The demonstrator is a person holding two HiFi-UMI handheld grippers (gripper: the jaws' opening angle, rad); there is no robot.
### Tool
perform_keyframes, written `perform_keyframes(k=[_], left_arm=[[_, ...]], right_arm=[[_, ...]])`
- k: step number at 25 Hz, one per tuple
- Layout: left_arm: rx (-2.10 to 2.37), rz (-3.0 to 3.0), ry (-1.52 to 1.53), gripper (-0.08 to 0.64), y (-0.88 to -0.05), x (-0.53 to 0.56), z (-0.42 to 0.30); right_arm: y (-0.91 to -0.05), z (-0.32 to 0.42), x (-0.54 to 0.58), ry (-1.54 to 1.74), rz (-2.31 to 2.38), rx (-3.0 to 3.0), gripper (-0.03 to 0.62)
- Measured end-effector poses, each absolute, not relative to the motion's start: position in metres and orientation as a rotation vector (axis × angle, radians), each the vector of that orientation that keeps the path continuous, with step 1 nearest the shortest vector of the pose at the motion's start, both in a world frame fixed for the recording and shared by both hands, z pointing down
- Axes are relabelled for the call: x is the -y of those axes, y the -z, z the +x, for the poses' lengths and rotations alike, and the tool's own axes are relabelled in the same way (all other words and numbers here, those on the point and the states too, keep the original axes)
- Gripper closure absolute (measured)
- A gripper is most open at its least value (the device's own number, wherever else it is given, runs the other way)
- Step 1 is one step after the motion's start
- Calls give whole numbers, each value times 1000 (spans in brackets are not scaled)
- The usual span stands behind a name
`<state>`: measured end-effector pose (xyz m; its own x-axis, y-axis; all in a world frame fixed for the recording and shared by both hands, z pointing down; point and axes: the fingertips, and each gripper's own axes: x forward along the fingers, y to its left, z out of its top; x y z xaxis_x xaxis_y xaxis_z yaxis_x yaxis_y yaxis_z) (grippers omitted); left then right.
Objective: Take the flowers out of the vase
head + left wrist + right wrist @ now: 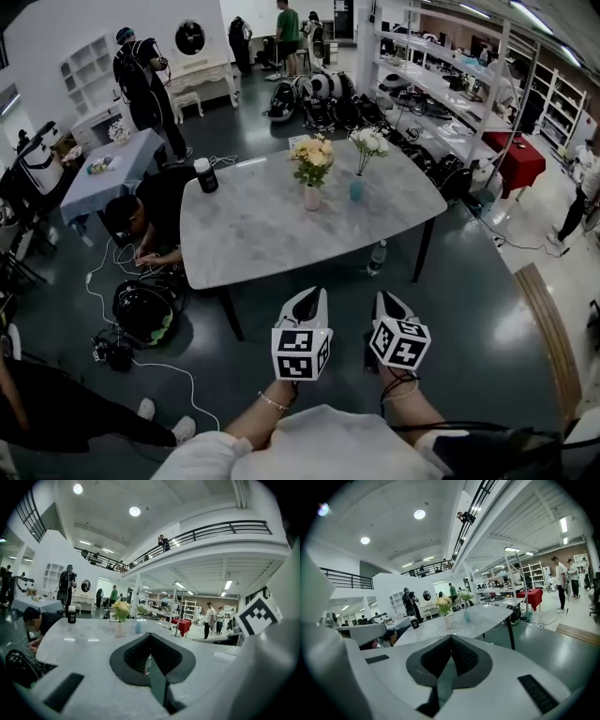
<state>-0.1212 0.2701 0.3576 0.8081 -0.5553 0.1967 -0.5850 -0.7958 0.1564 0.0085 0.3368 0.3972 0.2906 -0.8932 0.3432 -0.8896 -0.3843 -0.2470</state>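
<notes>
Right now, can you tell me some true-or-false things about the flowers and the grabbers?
The yellow flowers stand in the pink vase. True.
The blue vase is empty. False: it holds white flowers.
A black bottle stands on the marble table. True.
The left gripper holds a flower. False: its jaws are shut on nothing.
The right gripper is shut. True.
</notes>
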Motion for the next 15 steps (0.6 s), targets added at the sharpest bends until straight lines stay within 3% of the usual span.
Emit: perform_keyframes(k=[15], left_arm=[[962, 2697, -311, 552, -399, -249, -105]], right_arm=[[-436, 40, -326, 819, -2471, -1766, 586]])
